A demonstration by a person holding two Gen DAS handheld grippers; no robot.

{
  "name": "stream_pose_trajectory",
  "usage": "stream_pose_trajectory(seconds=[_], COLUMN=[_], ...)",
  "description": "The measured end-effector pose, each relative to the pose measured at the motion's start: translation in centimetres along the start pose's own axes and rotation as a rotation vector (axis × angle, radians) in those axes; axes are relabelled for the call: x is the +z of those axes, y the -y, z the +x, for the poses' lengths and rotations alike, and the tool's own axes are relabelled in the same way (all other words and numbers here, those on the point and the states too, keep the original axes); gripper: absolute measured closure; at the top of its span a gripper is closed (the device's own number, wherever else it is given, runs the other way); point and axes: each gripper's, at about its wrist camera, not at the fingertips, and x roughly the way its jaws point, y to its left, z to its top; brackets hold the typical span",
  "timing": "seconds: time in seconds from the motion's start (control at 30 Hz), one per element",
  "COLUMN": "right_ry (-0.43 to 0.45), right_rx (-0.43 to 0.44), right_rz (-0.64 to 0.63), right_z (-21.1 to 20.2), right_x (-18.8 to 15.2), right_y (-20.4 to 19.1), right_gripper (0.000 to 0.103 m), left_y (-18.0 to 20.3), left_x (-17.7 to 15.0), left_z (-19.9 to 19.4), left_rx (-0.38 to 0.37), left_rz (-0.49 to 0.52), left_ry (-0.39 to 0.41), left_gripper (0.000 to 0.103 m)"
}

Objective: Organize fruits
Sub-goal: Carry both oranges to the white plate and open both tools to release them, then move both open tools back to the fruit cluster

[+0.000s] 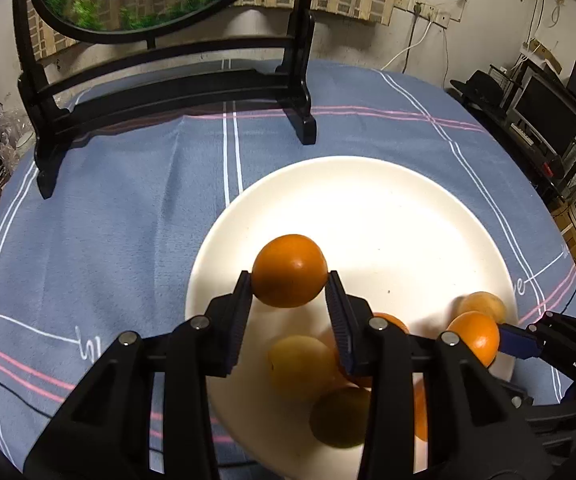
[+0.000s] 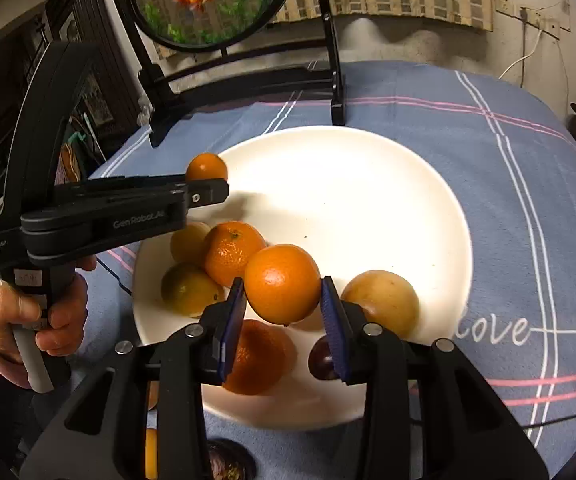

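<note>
Oranges, two, each carried above the white plate (image 2: 428, 184) on the cloth-covered worktop (image 2: 528, 168). Orange one (image 1: 290, 270): clamped between the pads of the left hand-held gripper (image 1: 289, 280), clear of the plate, over its left half; open plate lies straight ahead of it, toward the worktop's far edge. Orange two (image 2: 281, 283): clamped in the right hand-held gripper (image 2: 282, 292), over the near part of the plate. Both fruits round, no long axis to speak of.

Resting on the plate near its near edge: a mandarin (image 2: 232, 252), two yellow-green citrus (image 2: 187, 289), a tan round fruit (image 2: 384, 302), another mandarin (image 2: 253, 356) and a dark fruit (image 2: 322, 358), the last partly hidden.

Judgement: setting either orange straight down risks knocking the cluster; the far half of the plate is free. A black framed stand (image 1: 167, 92) occupies the far edge, well apart.
</note>
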Motion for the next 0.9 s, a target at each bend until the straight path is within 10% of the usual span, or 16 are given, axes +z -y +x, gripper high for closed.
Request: stream_pose_trajectory(seconds=[0.3,0.53,0.9], right_ry=[-0.048,0.012,0.143], right_rx=[-0.018,-0.031,-0.024], right_rz=[-0.027,-0.022,0.112], right_z=[1.3,-1.7,-10.7], right_x=[0.3,0.2,-8.3], right_y=[-0.4,-0.8,0.9], right_gripper=[0.063,0.058,0.057], left_y=[0.0,-0.3,0.2], left_x=[-0.1,-0.4,-10.9], left_z=[1.9,-2.8,-13.0], left_rx=[0.027,0.07,0.023], left_rz=[0.002,-0.026,-0.098], left_ry=[-0.044,0.053,0.141], left_gripper=[0.062,0.023,0.011])
